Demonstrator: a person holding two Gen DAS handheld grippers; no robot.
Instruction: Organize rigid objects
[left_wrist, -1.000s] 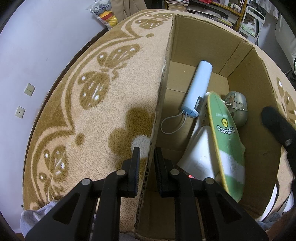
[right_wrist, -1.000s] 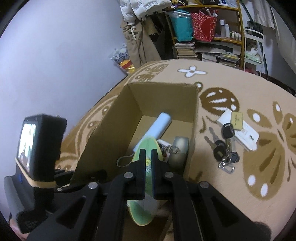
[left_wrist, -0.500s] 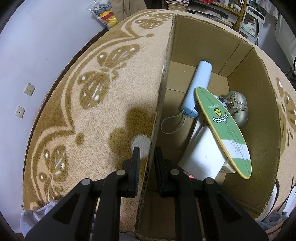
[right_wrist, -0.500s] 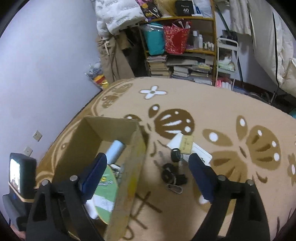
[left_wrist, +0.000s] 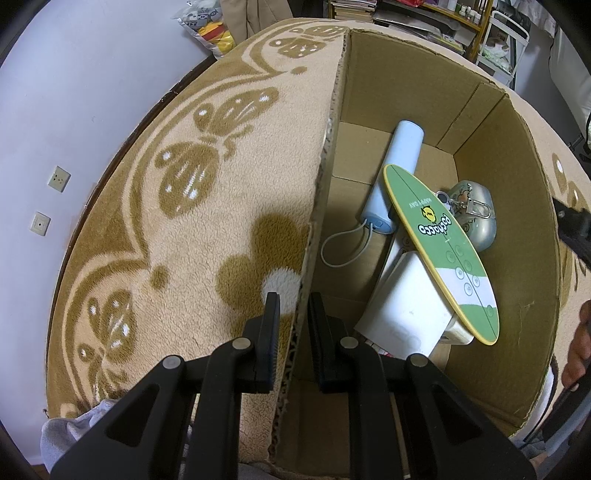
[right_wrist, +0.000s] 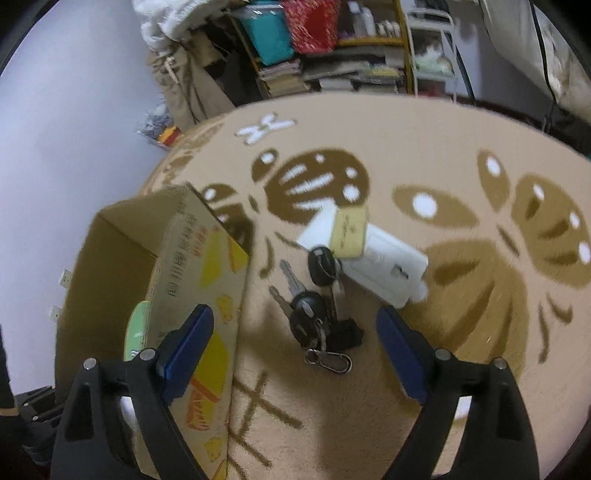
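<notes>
Two grippers: both in view, one per wrist camera.
Left gripper (left_wrist: 293, 328): low at the near left wall of the cardboard box (left_wrist: 528, 229); black fingers (left_wrist: 267, 332) clenched on the corrugated wall edge, one outside over the carpet, one inside.
Right gripper (right_wrist: 295, 350): jaws spread wide and empty; blue pads (right_wrist: 188, 343); held above the carpet, bunch of keys (right_wrist: 317, 314) between the two fingers in the view, box to its left.
Box contents: pale blue cylinder (left_wrist: 393, 181) with a thin grey cord loop, smooth; green oval board (left_wrist: 441, 254), flat, yellow rim, white band, tilted and resting on a white rectangular case (left_wrist: 406, 310); silver rounded tin (left_wrist: 476, 218) with a key ring on top, near the right wall.
Box surface: plain brown inside, printed yellow shapes outside.
Keys: dark plastic heads, metal blades, a carabiner clip; lying on the carpet just right of the box.
White flat device (right_wrist: 376, 258): rectangular, beside the keys, a pale yellow card (right_wrist: 349, 230) on top.
Carpet (right_wrist: 461, 314): fluffy beige pile with brown butterfly patterns.
</notes>
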